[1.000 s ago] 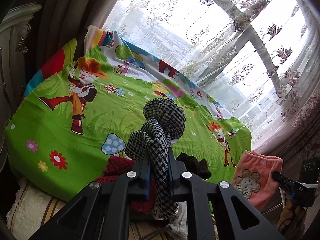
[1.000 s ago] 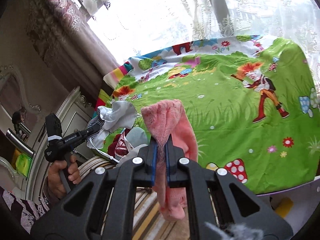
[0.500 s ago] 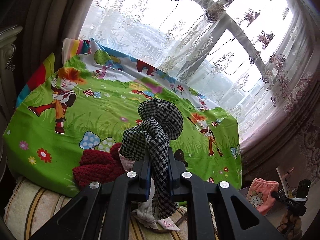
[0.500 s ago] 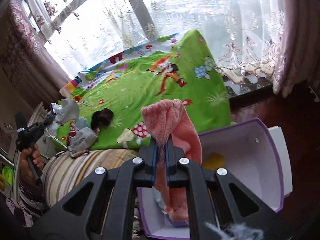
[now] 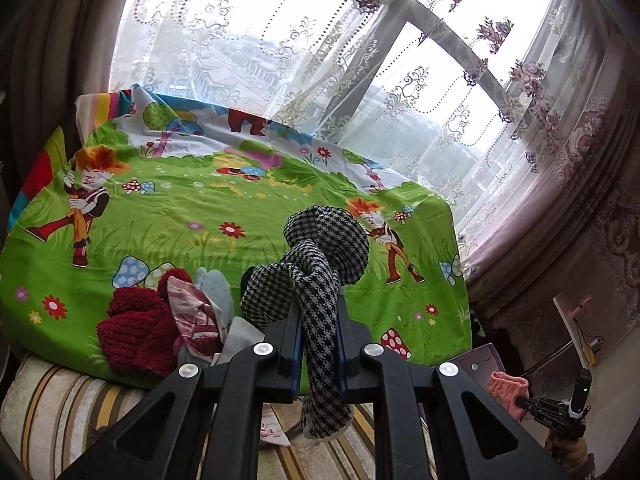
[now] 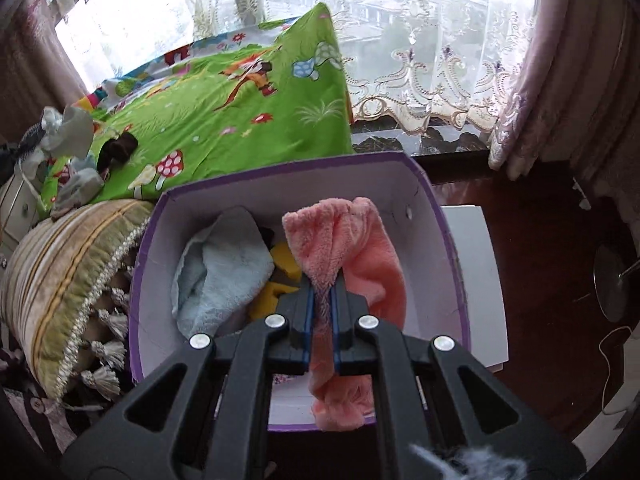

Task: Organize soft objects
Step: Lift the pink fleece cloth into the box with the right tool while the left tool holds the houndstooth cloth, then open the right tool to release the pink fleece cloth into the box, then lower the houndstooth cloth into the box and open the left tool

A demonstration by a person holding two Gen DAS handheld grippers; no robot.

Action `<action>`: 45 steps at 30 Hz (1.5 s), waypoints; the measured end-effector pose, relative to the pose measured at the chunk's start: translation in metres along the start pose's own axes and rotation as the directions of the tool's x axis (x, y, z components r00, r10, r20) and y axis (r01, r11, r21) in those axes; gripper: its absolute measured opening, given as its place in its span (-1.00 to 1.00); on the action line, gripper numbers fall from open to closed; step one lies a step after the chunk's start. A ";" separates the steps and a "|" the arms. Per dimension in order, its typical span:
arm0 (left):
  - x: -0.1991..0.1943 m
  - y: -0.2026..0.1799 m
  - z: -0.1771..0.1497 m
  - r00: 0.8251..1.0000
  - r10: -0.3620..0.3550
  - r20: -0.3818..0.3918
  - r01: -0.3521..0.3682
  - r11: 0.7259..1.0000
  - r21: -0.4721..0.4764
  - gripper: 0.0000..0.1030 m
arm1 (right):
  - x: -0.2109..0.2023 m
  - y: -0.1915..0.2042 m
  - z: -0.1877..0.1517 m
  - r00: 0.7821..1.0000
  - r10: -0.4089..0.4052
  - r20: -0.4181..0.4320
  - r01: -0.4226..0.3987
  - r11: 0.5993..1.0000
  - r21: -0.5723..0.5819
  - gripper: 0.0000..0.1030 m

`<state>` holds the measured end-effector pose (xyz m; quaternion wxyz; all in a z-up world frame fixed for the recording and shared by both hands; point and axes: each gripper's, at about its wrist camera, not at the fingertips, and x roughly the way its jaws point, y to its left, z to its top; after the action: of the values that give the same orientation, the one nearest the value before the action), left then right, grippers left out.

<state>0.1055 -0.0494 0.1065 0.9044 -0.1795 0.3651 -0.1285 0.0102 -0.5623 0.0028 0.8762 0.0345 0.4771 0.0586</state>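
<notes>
My left gripper (image 5: 319, 312) is shut on a black-and-white houndstooth cloth (image 5: 320, 252) and holds it above the near edge of the green cartoon bedsheet (image 5: 180, 224). My right gripper (image 6: 323, 300) is shut on a pink fluffy cloth (image 6: 344, 240) and holds it over the open purple-rimmed box (image 6: 424, 208). The box holds a light blue towel (image 6: 224, 272) and a yellow sponge (image 6: 284, 264). The pink cloth (image 5: 506, 390) and the right gripper also show at the lower right of the left wrist view.
A dark red knitted item (image 5: 136, 328), a patterned pink-white cloth (image 5: 196, 316) and a pale grey-blue item (image 5: 214, 284) lie on the sheet's near edge. A striped cushion (image 6: 60, 272) sits left of the box. A small dark item (image 6: 118, 148) lies on the sheet. Lace curtains hang behind.
My right gripper has carried the pink cloth from over the bed to above the box. My left gripper has pulled back and up with the houndstooth cloth, showing more of the pile.
</notes>
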 end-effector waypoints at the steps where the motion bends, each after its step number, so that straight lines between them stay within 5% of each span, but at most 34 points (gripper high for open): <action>1: 0.001 -0.005 -0.001 1.000 -0.003 -0.004 0.003 1.000 0.009 -0.74 | 0.005 0.006 -0.004 1.000 0.019 -0.014 -0.019 0.999 -0.027 -0.82; 9: 0.011 -0.044 -0.009 0.998 -0.041 -0.045 0.044 0.996 0.077 -0.74 | 0.048 0.091 -0.048 0.957 0.195 -0.213 -0.253 0.923 -0.290 -0.82; 16: 0.022 -0.070 -0.021 0.990 -0.098 -0.099 0.108 0.989 0.101 -0.74 | 0.060 0.132 -0.081 0.879 0.305 -0.366 -0.431 0.836 -0.339 -0.81; 18: 0.024 -0.078 -0.023 0.985 -0.126 -0.117 0.138 0.985 0.104 -0.74 | 0.058 0.135 -0.085 0.874 0.307 -0.376 -0.442 0.824 -0.354 -0.80; 23: 0.031 -0.100 -0.030 0.963 -0.210 -0.171 0.229 0.969 0.097 -0.74 | 0.063 0.131 -0.085 0.833 0.367 -0.414 -0.499 0.822 -0.273 -0.58; 25: 0.036 -0.110 -0.033 0.943 -0.262 -0.205 0.283 0.956 0.080 -0.74 | 0.068 0.125 -0.083 0.821 0.379 -0.427 -0.505 0.832 -0.232 -0.25; 28: 0.045 -0.131 -0.039 0.913 -0.318 -0.256 0.351 0.932 0.092 -0.74 | 0.066 0.116 -0.082 0.834 0.362 -0.417 -0.475 0.855 -0.207 0.24; 31: 0.060 -0.154 -0.048 0.867 -0.377 -0.326 0.426 0.900 0.093 -0.74 | 0.050 0.108 -0.081 0.850 0.372 -0.373 -0.465 0.862 -0.201 0.47; 37: 0.106 -0.196 -0.073 0.782 -0.395 -0.482 0.494 0.865 0.092 -0.74 | 0.014 0.089 -0.074 0.902 0.353 -0.247 -0.399 0.900 -0.173 0.62; 45: 0.157 -0.235 -0.103 0.710 -0.354 -0.608 0.519 0.848 0.112 -0.74 | 0.001 0.062 -0.060 0.935 0.318 -0.157 -0.334 0.938 -0.091 0.63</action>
<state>0.1183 -0.3422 0.0393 0.7129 -0.0878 0.5412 -0.4373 -0.0436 -0.5006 -0.0234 0.8192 0.0580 0.5207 0.2334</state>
